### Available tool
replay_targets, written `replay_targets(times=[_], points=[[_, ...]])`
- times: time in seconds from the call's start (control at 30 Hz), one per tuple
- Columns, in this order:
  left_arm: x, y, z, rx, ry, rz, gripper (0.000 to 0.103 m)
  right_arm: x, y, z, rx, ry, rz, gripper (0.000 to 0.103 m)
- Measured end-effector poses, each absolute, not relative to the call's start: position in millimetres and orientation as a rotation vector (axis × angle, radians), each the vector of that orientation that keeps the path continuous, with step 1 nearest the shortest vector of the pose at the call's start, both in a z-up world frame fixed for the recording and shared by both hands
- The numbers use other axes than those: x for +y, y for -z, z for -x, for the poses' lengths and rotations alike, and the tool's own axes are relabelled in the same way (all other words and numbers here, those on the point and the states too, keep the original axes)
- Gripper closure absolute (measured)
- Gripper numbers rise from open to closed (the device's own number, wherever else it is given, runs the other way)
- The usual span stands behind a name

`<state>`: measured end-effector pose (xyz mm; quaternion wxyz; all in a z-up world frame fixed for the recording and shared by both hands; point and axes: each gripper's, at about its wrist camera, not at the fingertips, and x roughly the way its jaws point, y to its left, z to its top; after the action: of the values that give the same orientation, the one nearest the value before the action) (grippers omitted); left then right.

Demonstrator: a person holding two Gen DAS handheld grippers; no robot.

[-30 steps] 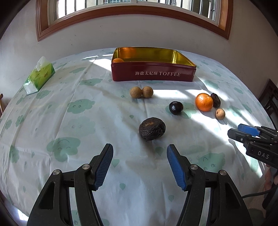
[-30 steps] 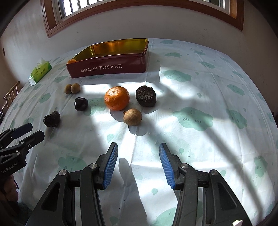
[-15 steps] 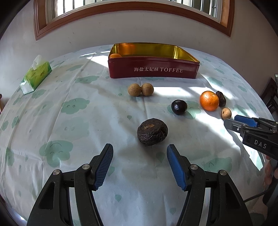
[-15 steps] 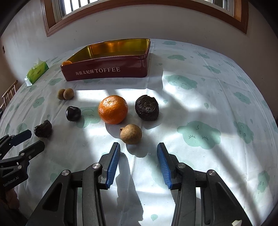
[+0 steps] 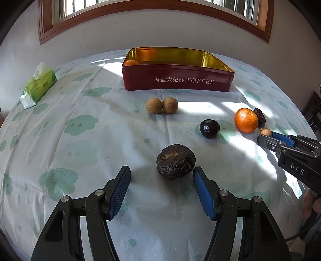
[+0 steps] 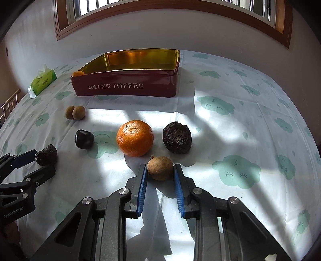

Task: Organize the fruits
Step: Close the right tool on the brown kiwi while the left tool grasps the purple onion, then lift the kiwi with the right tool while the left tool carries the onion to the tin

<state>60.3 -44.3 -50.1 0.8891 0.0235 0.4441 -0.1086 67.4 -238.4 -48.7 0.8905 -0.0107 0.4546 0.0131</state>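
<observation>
- On the worktop (image 6: 240,124), my right claw (image 6: 160,174) clamps the longan (image 6: 160,168), ready for the tin (image 6: 128,88).
- My left claw (image 5: 160,180) stands half-wide, straddling nothing, just short of the dark fruit (image 5: 176,161).

Daylight enters through the barred window (image 5: 156,4) behind the table (image 5: 84,140), and it falls in hard, bright patches across the cloth, strongest on the right side in the left wrist view and in the middle in the right wrist view. Some patches glare almost to white. Long dark bands of shadow cross the cloth between them, and each fruit casts a crisp shadow toward the camera. The gold inside of the tin (image 6: 140,60) shines with warm reflections. Both pictures are sharp, with no motion blur. Fisheye distortion bows the table's edge and the window frame, and the corners darken to black vignetting.
</observation>
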Motion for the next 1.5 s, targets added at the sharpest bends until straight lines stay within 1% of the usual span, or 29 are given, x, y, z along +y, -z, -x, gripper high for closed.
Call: replay_targets(times=[0.43,0.53,0.6,0.73,0.8,0.87,1.5], points=[[-53.5,48.7,-73.9,0.914,0.222,-0.06,0.039,-240.6,48.5,-58.0,0.942,-0.029,-0.006,0.078],[-54.0,48.5,-73.8,0.911,0.225,-0.063,0.045,-240.8,48.4,-58.1,0.942,-0.029,-0.005,0.078],[-54.2,49.9,-74.4,0.916,0.225,-0.067,0.052,-240.7,48.5,-57.9,0.942,-0.028,-0.003,0.078],[-54.6,49.9,-73.8,0.91,0.233,-0.067,0.057,-240.8,48.6,-57.8,0.941,-0.028,-0.002,0.078],[-55.8,50.0,-73.2,0.905,0.236,-0.074,0.063,-240.9,48.7,-57.9,0.942,-0.028,0.0,0.078],[-56.8,50.0,-72.5,0.9,0.24,-0.081,0.065,-240.7,48.8,-57.6,0.942,-0.028,-0.001,0.078],[-56.9,50.1,-71.3,0.899,0.239,-0.081,0.065,-239.2,48.9,-58.8,0.949,-0.022,0.008,0.079]])
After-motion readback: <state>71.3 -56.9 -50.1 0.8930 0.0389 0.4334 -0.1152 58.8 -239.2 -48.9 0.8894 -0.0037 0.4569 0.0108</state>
